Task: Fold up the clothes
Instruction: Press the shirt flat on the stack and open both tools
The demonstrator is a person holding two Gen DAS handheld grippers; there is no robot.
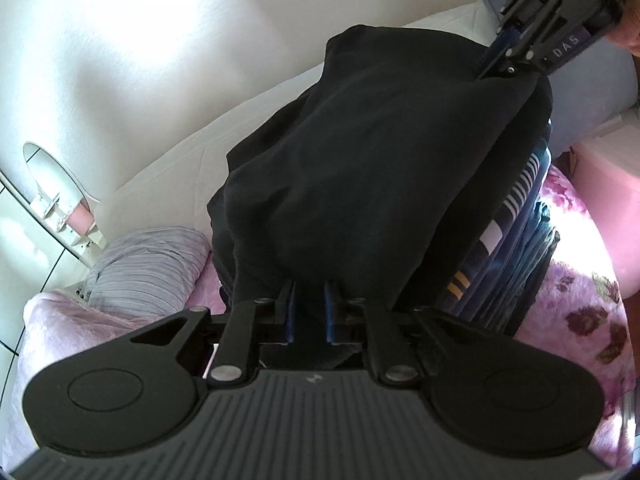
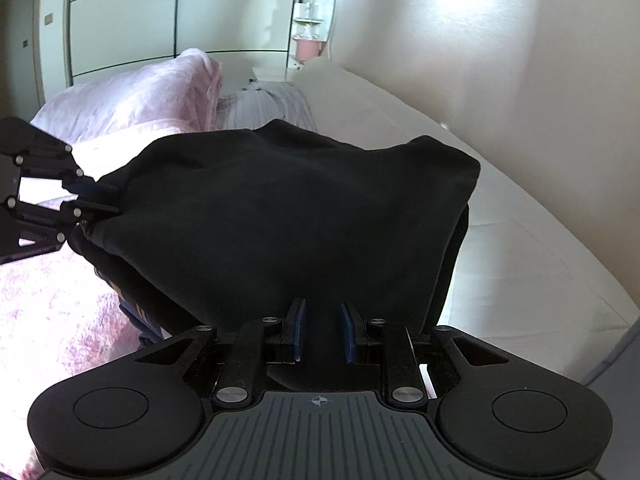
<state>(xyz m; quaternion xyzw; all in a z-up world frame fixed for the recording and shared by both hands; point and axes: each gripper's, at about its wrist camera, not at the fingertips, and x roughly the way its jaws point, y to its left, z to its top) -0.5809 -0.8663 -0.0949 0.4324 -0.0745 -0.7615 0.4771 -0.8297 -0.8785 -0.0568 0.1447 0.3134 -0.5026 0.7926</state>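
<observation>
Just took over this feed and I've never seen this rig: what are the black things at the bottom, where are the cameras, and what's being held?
They are two handheld grippers, each with a camera looking along its fingers. In the left view, the left gripper pinches a black garment; the right gripper grips its far edge. The right view shows the same from the other side: right gripper near, left gripper far. Below the garment lies a stack of clothes on a pink blanket.
</observation>
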